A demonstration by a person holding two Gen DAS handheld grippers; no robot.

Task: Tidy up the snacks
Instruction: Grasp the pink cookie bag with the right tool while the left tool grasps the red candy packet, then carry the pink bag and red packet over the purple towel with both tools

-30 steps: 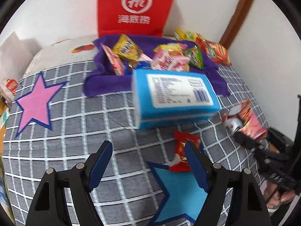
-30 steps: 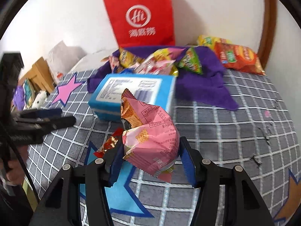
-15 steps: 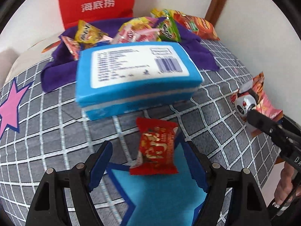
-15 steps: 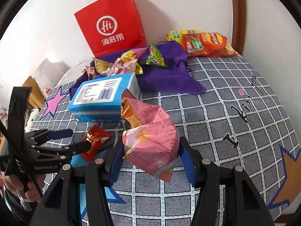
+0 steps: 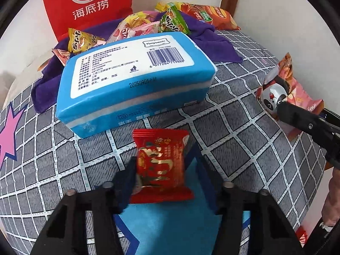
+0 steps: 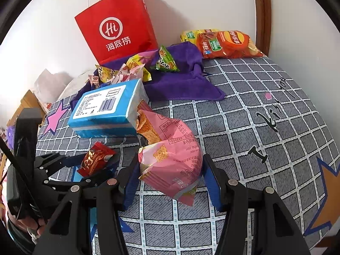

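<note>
Right claw (image 6: 170, 176) gripped a pink snack bag (image 6: 170, 155); left claw (image 5: 163, 170) closed around a red packet (image 5: 162, 165) near the tissue pack (image 5: 136, 80). Sorting looked barely begun: most snacks lay behind it on the purple cloth (image 5: 212, 40).

Black gripper frames, silver screws, blue-padded fingers (image 6: 209, 178).

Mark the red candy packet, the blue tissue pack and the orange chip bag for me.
red candy packet (image 5: 160, 162), left wrist view, front face.
blue tissue pack (image 5: 131, 68), left wrist view, white label.
orange chip bag (image 6: 228, 44), right wrist view, centre.
</note>
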